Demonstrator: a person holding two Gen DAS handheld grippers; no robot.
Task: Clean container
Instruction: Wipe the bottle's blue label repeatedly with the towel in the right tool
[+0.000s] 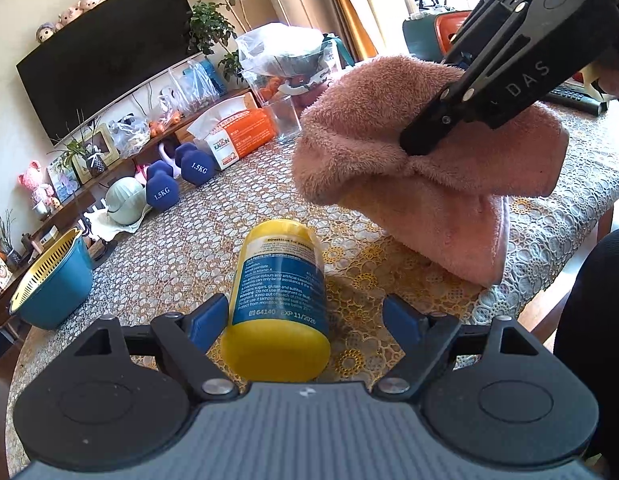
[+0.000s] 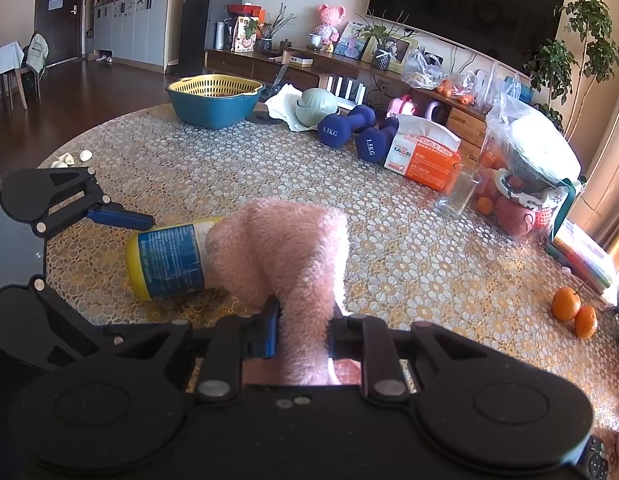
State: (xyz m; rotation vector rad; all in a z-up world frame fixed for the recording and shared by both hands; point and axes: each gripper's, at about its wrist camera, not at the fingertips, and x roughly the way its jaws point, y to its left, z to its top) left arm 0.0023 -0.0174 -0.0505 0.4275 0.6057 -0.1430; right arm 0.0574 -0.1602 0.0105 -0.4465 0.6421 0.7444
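Observation:
A yellow container [image 1: 279,300] with a blue label lies on its side on the lace-covered table [image 1: 169,248]. My left gripper [image 1: 305,322] stands open around its near end, the left blue pad [image 1: 205,320] close beside it, the right pad clear of it. In the right wrist view the container [image 2: 169,258] lies left of centre, its far end hidden behind a fluffy pink cloth [image 2: 285,248]. My right gripper [image 2: 303,330] is shut on that pink cloth [image 1: 421,172], which hangs just above the table behind the container.
A teal basin with a yellow strainer [image 2: 215,100], two blue dumbbells [image 2: 357,132], an orange tissue box [image 2: 423,156], an empty glass [image 2: 457,194] and a bagged pot [image 2: 537,172] ring the far table. Two oranges [image 2: 573,310] lie at the right.

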